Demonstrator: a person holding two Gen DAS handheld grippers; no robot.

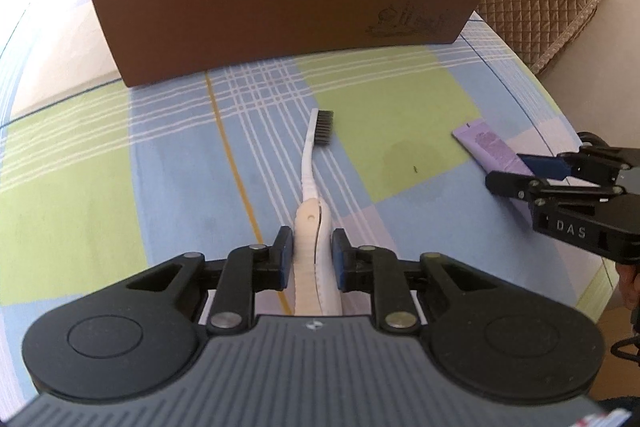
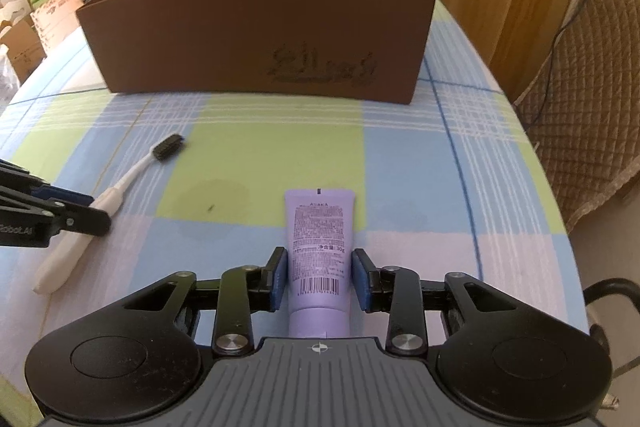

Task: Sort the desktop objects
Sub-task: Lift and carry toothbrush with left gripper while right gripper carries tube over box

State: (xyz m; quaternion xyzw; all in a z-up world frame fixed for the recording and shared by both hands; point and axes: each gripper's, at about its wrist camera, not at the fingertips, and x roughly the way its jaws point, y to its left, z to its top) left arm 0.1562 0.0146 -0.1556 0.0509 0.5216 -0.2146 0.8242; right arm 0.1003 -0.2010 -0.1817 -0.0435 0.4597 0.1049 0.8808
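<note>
On the plaid cloth [image 1: 160,155], the left gripper [image 1: 308,251] straddles the toothbrush [image 1: 314,163] handle, jaws apart, bristles toward the box [image 1: 280,11] at 12 o'clock, while the right gripper [image 2: 320,273] brackets the tube [image 2: 318,239], its jaws also apart, at 3 o'clock of the brush.

- Brown box [image 2: 256,35]: matt cardboard, white inside.
- Tablecloth [image 1: 400,131]: checked woven cloth, matt.
- Toothbrush [image 1: 310,187]: smooth white plastic with a ribbed grip and dark bristles.
- Lilac tube [image 2: 319,247]: soft plastic, slight sheen.
- Left gripper [image 1: 308,259]: matt black plastic, metal pivot pins, blue pads.
- Chair cover [image 2: 580,131]: quilted fabric.
</note>
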